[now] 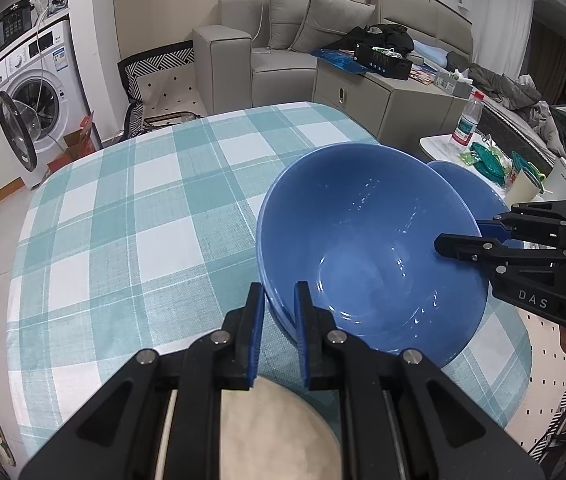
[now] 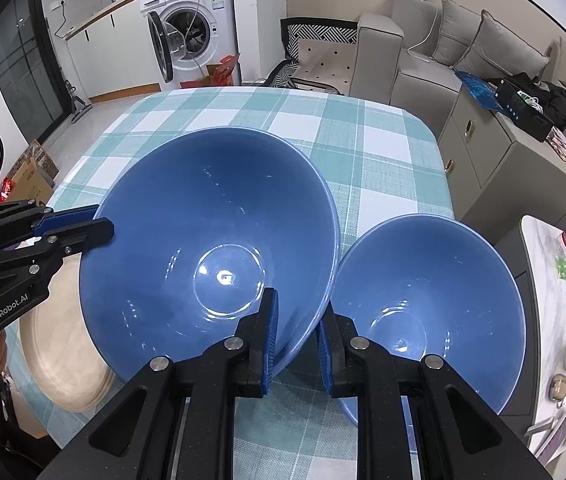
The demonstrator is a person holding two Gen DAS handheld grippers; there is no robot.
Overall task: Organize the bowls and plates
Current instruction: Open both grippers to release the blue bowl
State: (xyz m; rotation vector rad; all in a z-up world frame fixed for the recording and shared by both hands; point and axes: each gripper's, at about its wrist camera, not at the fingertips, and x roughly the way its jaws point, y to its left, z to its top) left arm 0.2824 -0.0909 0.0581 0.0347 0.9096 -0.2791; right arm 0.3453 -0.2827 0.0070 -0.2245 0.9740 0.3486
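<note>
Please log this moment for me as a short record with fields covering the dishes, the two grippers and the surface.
large bowl: blue bowl, tilted, lifted off the cloth by its rim
left gripper: shut on the rim of the large bowl, one finger inside, one outside
right gripper: shut on the opposite rim of the same bowl
small bowl: second blue bowl, upright on the cloth, beside the large one
plate: beige plate at the table's near edge, partly under the large bowl
surface: checked tablecloth

A: Both grippers look alike: left gripper [image 1: 279,332] and right gripper [image 2: 298,344] are matte black, blue pads inside the fingers, silver screws behind.

B: White "DAS" and "GenRobot.AI" lettering too.
</note>
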